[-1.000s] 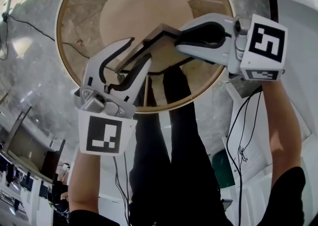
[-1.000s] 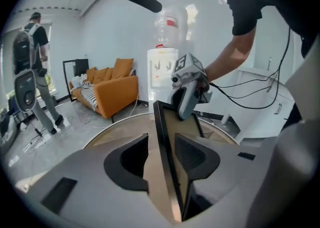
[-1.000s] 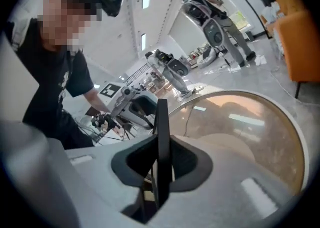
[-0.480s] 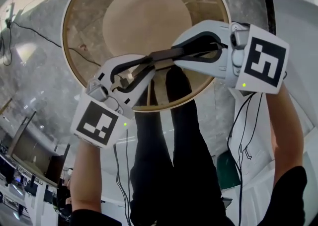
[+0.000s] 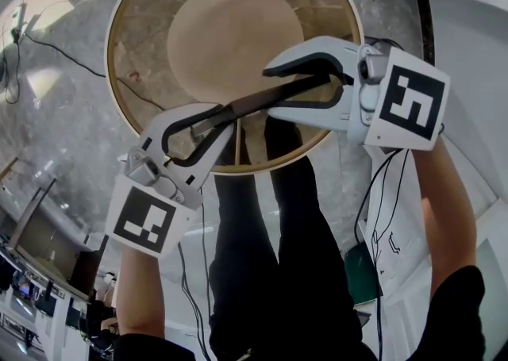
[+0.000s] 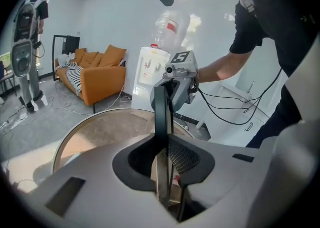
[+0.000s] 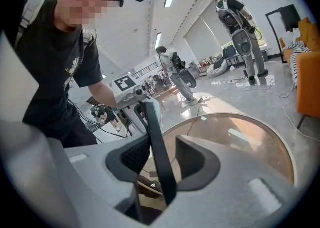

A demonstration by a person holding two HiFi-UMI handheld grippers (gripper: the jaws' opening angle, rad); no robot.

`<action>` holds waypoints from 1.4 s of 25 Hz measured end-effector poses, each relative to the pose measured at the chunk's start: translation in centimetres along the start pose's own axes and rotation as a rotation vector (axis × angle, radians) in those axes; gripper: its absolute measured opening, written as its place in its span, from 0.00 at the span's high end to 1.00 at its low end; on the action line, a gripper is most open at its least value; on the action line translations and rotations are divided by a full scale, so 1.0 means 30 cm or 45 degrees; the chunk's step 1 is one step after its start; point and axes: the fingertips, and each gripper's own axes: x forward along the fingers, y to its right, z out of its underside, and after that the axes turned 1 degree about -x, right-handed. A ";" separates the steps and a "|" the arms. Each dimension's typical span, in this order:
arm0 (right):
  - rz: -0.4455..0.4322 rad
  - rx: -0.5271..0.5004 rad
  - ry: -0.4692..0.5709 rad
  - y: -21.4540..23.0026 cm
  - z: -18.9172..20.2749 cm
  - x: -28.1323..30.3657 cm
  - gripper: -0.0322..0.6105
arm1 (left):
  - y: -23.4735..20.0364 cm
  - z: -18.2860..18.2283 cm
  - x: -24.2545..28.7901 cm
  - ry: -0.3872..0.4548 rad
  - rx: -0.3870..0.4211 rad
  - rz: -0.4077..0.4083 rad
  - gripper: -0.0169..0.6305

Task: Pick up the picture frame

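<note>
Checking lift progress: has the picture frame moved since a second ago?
Yes. The picture frame has turned edge-on and sits nearer the round table's near rim.

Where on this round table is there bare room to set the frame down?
The table top looks bare: the far half and the left side, out to the rim, are free. Only the near rim is crowded, where the frame hangs over it.

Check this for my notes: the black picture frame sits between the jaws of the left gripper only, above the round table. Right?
Not only the left: the right gripper view shows the picture frame between the jaws of the right gripper too, just opening; those of the left gripper have just been closing on it.
</note>
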 end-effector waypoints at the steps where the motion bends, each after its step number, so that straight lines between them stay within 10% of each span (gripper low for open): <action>1: -0.010 -0.005 0.014 -0.007 -0.016 0.003 0.70 | 0.003 0.001 -0.021 0.007 -0.005 -0.003 0.84; 7: 0.072 0.033 0.117 0.012 -0.120 -0.039 0.70 | -0.044 0.088 -0.148 -0.023 -0.111 -0.111 0.84; 13: 0.386 -0.074 0.160 0.028 -0.205 -0.116 0.96 | -0.056 0.034 -0.257 0.009 -0.218 -0.268 0.85; 24: 0.994 0.005 0.387 -0.100 -0.417 -0.266 0.96 | 0.021 -0.279 -0.531 0.198 -0.223 -0.489 0.85; 35: 1.069 -0.118 0.460 -0.466 -0.722 -0.406 0.96 | 0.224 -0.597 -0.811 0.363 -0.205 -0.643 0.85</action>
